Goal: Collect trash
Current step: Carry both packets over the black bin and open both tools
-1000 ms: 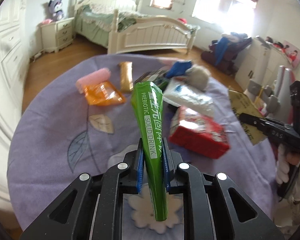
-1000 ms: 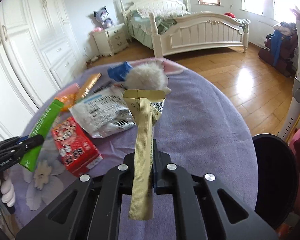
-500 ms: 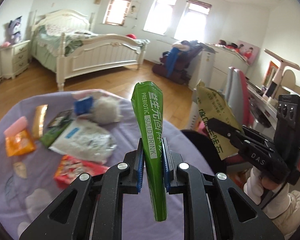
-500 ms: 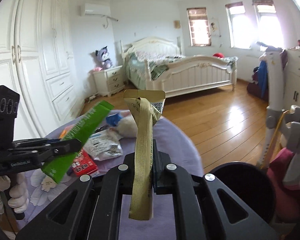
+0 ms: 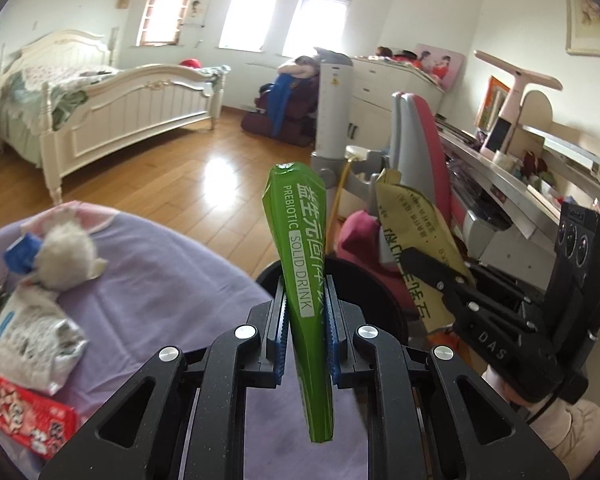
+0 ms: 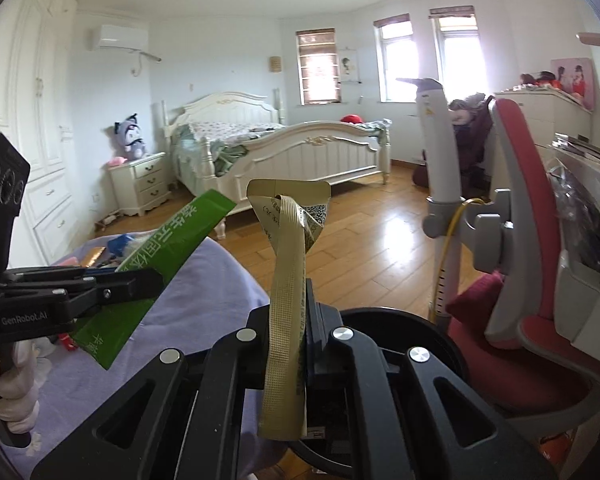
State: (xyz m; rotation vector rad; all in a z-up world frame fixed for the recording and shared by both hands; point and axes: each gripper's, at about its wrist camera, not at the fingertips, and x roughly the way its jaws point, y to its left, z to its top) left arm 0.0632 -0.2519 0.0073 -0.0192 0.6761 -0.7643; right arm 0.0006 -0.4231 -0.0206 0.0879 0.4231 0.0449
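**Both grippers carrying wrappers to bin**

Left gripper (image 5: 305,312) pinches green sachet (image 5: 300,248) mid-length; right gripper (image 6: 296,344) clamps tan wrapper (image 6: 284,280). Both light, floppy, probably slick foil; grip mid-body. Black bin (image 6: 432,332) sits beside purple table (image 5: 160,280) edge, open floor beyond, pink chair (image 6: 532,280) crowding the right.

Bright daylight is pouring in through the tall white-framed windows (image 5: 328,12), which are blowing out to near white in both views. It is bouncing off the glossy honey-coloured wooden floor (image 5: 216,168) as a hard glare patch. Fisheye distortion is bending walls and the cream wooden bed (image 6: 300,152) near the edges, and dark vignetting is cutting the corners. Both pictures are looking sharp, with soft shadows only.
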